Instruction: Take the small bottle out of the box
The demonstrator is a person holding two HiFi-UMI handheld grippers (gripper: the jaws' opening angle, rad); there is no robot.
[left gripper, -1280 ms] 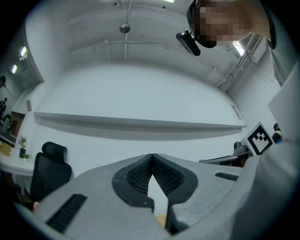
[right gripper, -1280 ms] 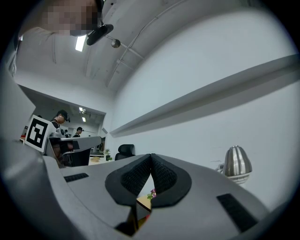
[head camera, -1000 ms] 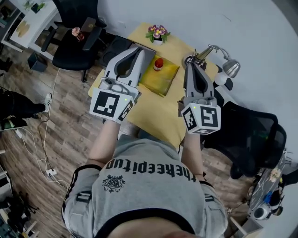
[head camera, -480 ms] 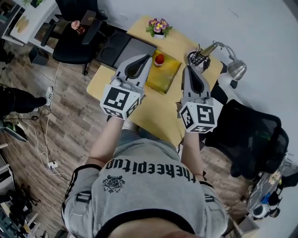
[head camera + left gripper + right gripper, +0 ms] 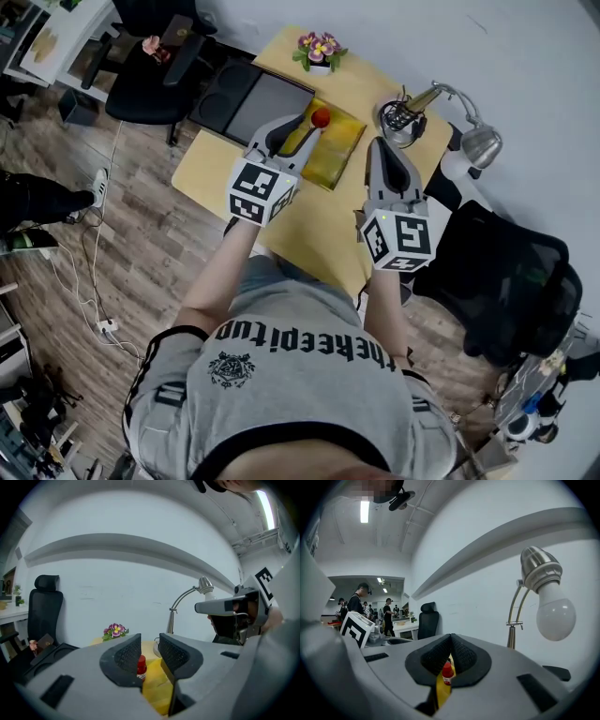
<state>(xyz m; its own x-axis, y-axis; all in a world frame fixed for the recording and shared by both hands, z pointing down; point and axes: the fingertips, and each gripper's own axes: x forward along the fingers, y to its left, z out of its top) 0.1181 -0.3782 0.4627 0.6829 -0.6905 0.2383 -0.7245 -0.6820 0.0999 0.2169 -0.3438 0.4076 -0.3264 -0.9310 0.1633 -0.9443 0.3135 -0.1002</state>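
Note:
A small bottle with a red cap (image 5: 321,117) stands upright at the far end of the yellow box (image 5: 339,150) on the yellow table (image 5: 211,164). My left gripper (image 5: 302,131) points at the bottle from just short of it. Its jaws are opening and nothing is between the pads. The left gripper view shows the bottle (image 5: 141,665) through the gap of that gripper (image 5: 149,644), beyond the tips, with the box (image 5: 154,691) below. My right gripper (image 5: 382,145) hovers right of the box, shut and empty. In its own view the right gripper (image 5: 451,641) has the bottle (image 5: 447,673) farther ahead.
A flower pot (image 5: 319,49) stands at the table's far edge. Two dark pads (image 5: 248,98) lie left of the box. A mesh cup (image 5: 401,117) and a desk lamp (image 5: 473,141) stand at the right. Black chairs (image 5: 150,84) flank the table. People stand in the background.
My left gripper has moved right and forward, from the dark pads to the near side of the bottle. The right gripper has barely moved.

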